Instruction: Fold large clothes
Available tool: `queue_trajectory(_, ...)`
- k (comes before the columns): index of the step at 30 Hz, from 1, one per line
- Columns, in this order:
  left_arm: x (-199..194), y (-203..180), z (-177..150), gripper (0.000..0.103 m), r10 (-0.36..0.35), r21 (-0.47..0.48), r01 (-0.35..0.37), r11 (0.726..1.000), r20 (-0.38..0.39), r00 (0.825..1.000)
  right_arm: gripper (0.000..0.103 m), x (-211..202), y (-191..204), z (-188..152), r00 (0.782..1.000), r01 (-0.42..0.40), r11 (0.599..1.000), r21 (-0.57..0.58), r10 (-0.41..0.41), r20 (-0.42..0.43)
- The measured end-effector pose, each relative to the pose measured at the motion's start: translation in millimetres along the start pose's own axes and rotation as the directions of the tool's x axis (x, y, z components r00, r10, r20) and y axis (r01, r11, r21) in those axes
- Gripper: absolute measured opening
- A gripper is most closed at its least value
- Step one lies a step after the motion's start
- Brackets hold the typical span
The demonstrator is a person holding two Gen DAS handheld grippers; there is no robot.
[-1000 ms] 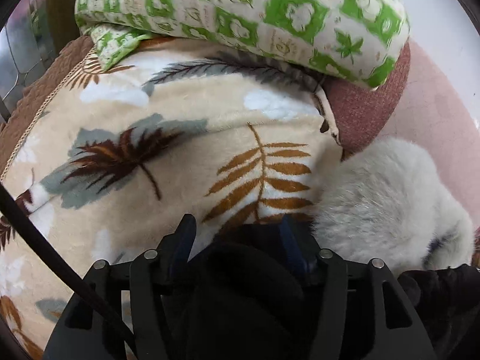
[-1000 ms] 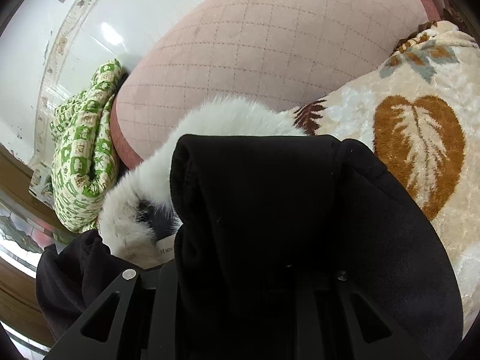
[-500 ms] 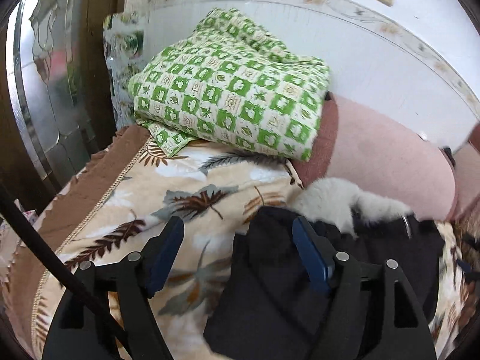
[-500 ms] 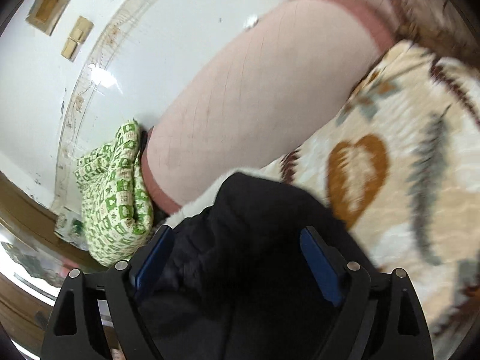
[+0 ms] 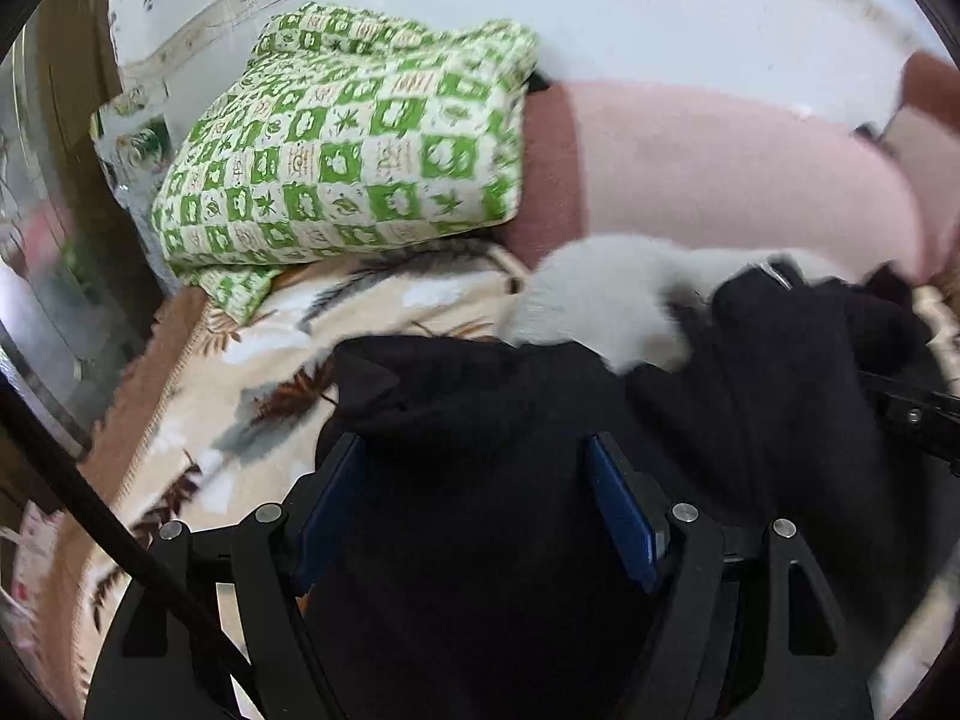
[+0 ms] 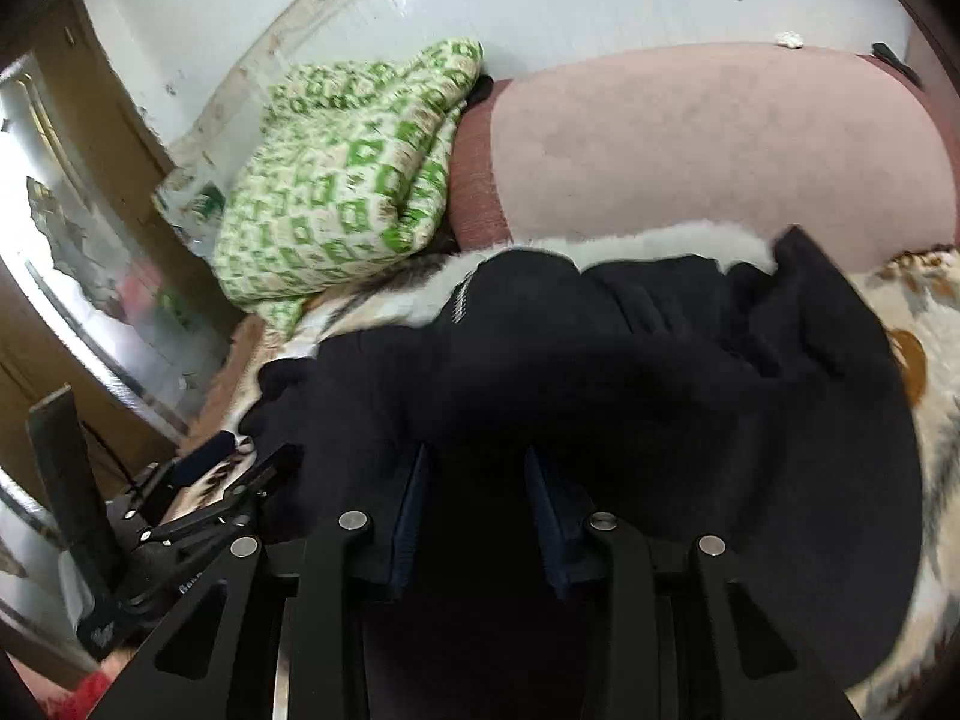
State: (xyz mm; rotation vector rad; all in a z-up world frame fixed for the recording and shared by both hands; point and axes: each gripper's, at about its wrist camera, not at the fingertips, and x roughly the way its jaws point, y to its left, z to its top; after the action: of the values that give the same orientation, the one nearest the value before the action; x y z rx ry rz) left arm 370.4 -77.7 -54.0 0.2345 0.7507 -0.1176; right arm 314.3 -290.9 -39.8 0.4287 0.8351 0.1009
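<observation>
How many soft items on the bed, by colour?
Black with white fur trim: 1, coat
Green-and-white check: 1, folded blanket
Pink: 1, bolster
Beige leaf print: 1, bed blanket
Total: 4

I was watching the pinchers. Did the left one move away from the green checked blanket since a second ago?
Yes. The left gripper pulled back and up: the green checked blanket now looks smaller and farther, and the black coat lies beneath it.

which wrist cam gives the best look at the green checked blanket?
Left wrist. The green checked blanket sits sharp and nearly whole there, folded against the pink cushion, pattern legible. The right wrist view shows it too, but motion-blurred, its pattern smeared.
</observation>
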Motion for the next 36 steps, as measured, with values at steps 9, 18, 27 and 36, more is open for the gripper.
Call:
queue_trajectory(9,80,-3,18,0.088,-0.003,-0.036,0.0,0.999,-0.092,0.996,0.0,56,-96,-4,0.987,0.14,0.955,0.26,-0.155,0.038)
queue_trajectory(18,124,42,5,0.096,-0.147,-0.306,0.094,0.947,-0.155,0.977,0.0,57,-111,-18,0.991,0.025,0.942,0.335,-0.067,0.116)
queue_trajectory(27,8,54,-4,0.094,-0.084,-0.227,0.066,0.972,-0.071,0.994,0.0,35,-78,-8,0.986,0.144,0.966,0.213,-0.158,0.048)
queue_trajectory(36,-116,72,-102,0.094,-0.019,-0.231,0.026,0.973,0.029,0.999,0.026,-29,-59,-19,0.9,0.417,0.907,0.053,-0.42,0.117)
